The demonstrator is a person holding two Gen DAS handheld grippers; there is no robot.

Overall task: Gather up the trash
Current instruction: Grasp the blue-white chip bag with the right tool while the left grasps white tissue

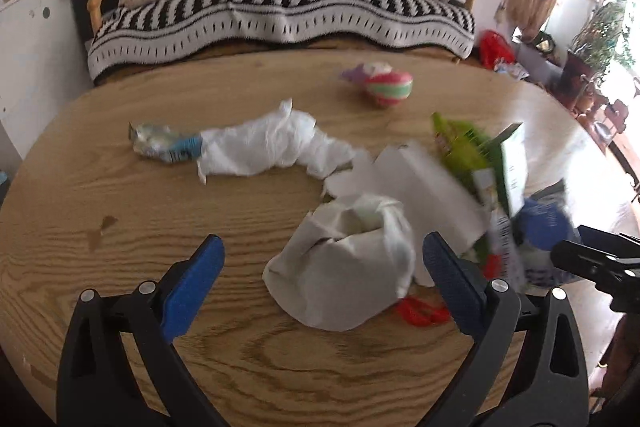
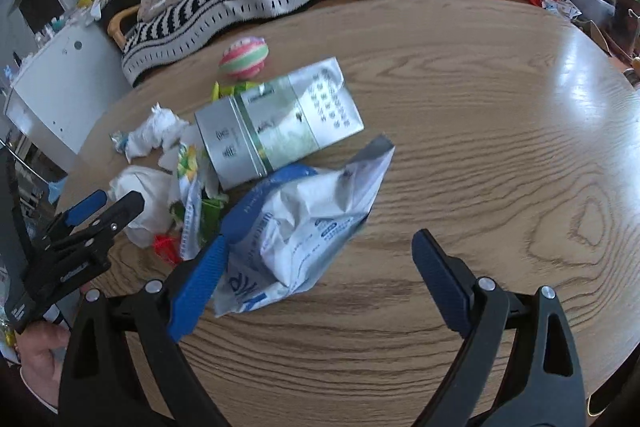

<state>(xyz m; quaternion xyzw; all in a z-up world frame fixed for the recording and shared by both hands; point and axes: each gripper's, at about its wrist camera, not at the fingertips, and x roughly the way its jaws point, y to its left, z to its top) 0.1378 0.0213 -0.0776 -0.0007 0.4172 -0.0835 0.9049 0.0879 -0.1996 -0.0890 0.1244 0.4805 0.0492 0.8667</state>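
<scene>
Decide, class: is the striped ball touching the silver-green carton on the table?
Apart. The right wrist view shows bare wood and a green scrap between the striped ball and the silver-green carton on the table.

On the table (image 2: 500,155) lie two crumpled white tissues, one toward the far left edge (image 1: 264,143) and one nearer the middle (image 1: 344,263), plus one torn white paper sheet (image 1: 420,183). There is one flattened grey-green carton (image 2: 276,131), one blue-and-white plastic bag (image 2: 304,223), one small foil wrapper (image 1: 160,143) and one red scrap (image 1: 420,313). One striped pink-and-green ball (image 2: 244,59) sits by the far edge.
</scene>
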